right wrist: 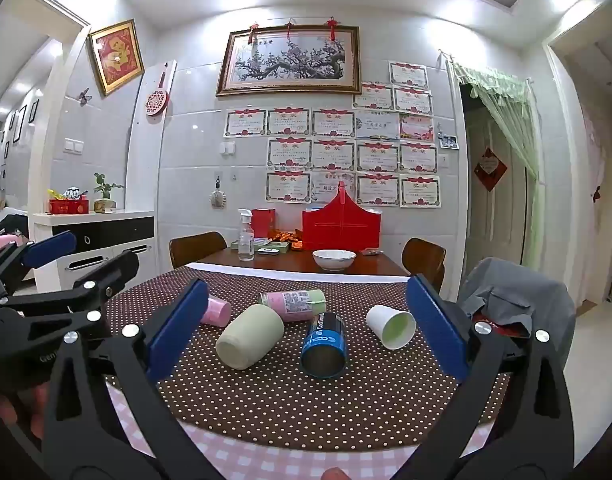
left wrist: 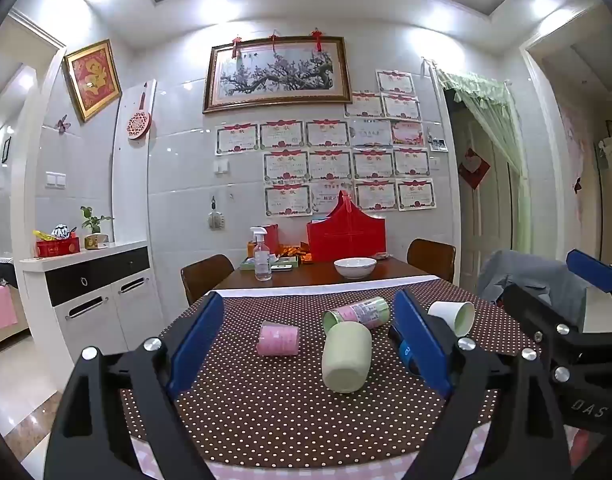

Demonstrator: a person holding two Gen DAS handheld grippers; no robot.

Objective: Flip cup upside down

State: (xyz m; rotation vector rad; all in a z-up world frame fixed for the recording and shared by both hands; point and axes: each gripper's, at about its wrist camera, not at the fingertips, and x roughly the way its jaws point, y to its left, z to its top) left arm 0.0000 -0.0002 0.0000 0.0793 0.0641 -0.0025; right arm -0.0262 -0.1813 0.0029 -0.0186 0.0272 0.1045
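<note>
Lying on their sides on the dotted brown cloth of the desk are five cups. Closest is the pale green cup, tipped over with its flat bottom facing near and left. Just right of it lies the blue cup, its open mouth facing near. Behind these two, the pink and green labeled cup lies across, touching the blue cup's far end. At the far left, the pink cup is partly hidden by a blue finger pad. Over on the right, apart from the rest, the white paper cup lies with its greenish inside showing.

The left gripper has its blue fingers wide apart, holding nothing, with the pale green cup and pink cup seen between them. The right gripper is also spread wide and holds nothing; it hangs near the front of the cloth.

Farther back on the bare wood sit a white bowl and a spray bottle.
</note>
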